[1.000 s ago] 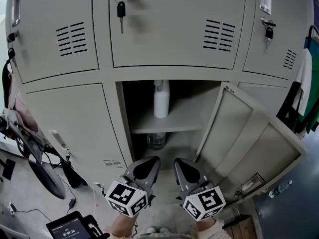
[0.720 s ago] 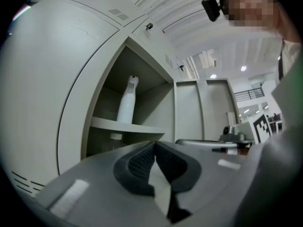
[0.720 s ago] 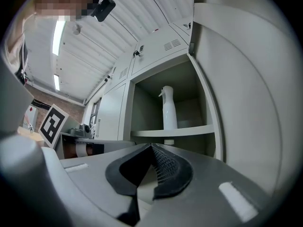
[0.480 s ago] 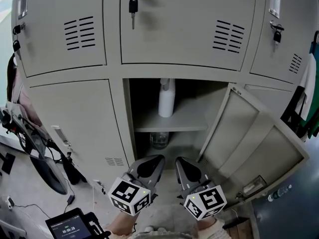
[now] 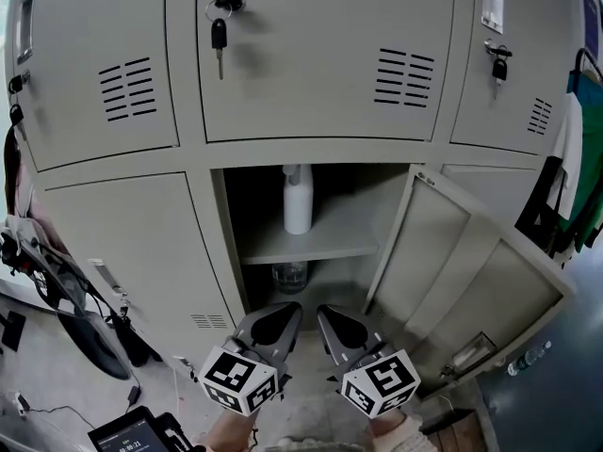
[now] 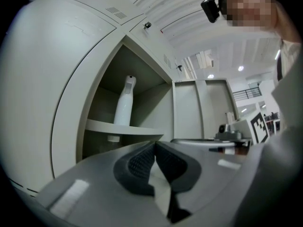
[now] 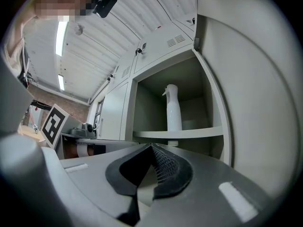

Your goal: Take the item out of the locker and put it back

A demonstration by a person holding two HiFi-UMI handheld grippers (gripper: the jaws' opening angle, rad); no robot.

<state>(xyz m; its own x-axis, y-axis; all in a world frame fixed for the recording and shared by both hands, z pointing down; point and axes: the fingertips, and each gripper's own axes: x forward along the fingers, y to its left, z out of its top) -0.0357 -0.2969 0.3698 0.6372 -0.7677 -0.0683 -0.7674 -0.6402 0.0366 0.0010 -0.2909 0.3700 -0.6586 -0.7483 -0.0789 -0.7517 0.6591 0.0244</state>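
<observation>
A white spray bottle point(image 5: 298, 199) stands upright on the shelf point(image 5: 320, 246) of the open lower locker; it also shows in the left gripper view point(image 6: 124, 100) and the right gripper view point(image 7: 173, 109). A clear jar point(image 5: 290, 276) sits under the shelf. The locker door point(image 5: 452, 262) is swung open to the right. My left gripper point(image 5: 285, 308) and right gripper point(image 5: 326, 312) hang side by side below the opening, well short of the bottle. Both are shut and empty, as the left point(image 6: 155, 146) and right point(image 7: 151, 148) gripper views show.
A key point(image 5: 219, 36) hangs in the upper middle door, and a padlock point(image 5: 499, 67) hangs on the upper right door. Clothes point(image 5: 579, 177) hang at the right. Cables and a dark bag point(image 5: 71, 295) lie at the lower left, near a tablet point(image 5: 132, 433).
The head view has shifted, so the lockers sit slightly further left and the open compartment lower in frame. Both grippers stay shut, low in front of the opening.
</observation>
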